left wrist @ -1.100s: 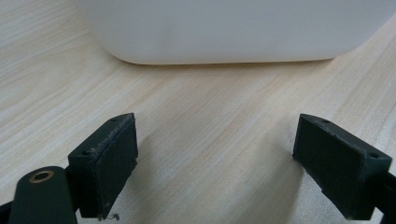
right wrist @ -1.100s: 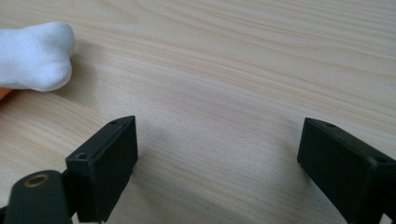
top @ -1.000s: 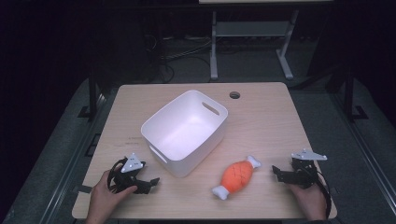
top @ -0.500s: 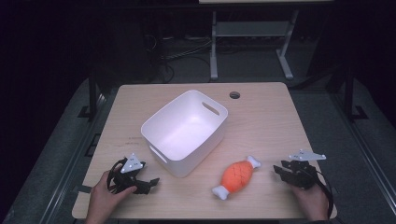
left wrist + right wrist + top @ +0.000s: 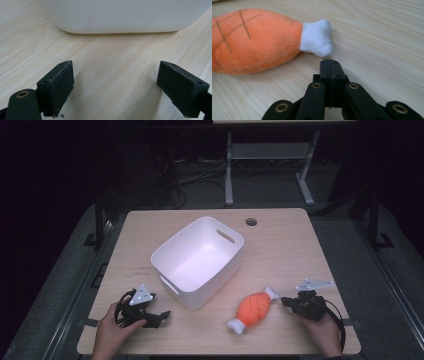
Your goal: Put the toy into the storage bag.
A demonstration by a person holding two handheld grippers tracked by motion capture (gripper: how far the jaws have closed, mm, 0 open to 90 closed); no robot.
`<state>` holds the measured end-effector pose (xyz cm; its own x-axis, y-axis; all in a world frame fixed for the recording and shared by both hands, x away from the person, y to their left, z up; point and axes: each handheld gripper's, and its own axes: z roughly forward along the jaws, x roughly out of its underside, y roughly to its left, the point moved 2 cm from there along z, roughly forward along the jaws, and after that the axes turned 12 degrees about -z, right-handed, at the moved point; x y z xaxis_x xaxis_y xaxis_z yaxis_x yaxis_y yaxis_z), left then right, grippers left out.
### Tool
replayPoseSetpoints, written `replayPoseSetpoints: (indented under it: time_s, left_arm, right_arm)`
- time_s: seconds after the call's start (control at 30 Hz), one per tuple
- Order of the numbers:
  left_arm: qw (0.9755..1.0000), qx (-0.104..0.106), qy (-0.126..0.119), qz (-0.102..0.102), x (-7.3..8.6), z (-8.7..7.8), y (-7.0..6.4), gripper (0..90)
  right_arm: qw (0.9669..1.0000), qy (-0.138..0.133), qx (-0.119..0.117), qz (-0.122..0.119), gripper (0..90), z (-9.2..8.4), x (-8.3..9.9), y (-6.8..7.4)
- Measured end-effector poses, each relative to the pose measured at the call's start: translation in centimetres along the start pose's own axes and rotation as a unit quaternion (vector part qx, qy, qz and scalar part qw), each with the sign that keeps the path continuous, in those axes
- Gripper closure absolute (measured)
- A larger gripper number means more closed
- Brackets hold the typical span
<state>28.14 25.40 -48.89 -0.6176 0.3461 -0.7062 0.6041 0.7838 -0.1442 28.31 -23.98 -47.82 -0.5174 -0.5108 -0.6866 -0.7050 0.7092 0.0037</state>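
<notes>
The right hand-held gripper (image 5: 330, 65) has just been closing and now has its two black jaws pressed flat together with nothing between them, its tip just short of the white bone end of the plush drumstick (image 5: 254, 307), which lies on its side on the wooden counter (image 5: 285, 245) between the two hands. The left hand-held gripper (image 5: 115, 82) rests near the counter's front left corner with its jaws spread wide and empty, facing the near wall of the white plastic tub (image 5: 165, 257), which stands just beyond it.
</notes>
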Motion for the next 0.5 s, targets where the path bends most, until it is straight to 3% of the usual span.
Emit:
replayPoseSetpoints:
  time_s: [0.5]
  left_arm:
    - [1.0,0.0,0.0,0.0,0.0,0.0,0.0,13.3]
  right_arm:
    - [0.9999,-0.002,-0.015,-0.001,89.6,1.4,-1.4,-0.3]
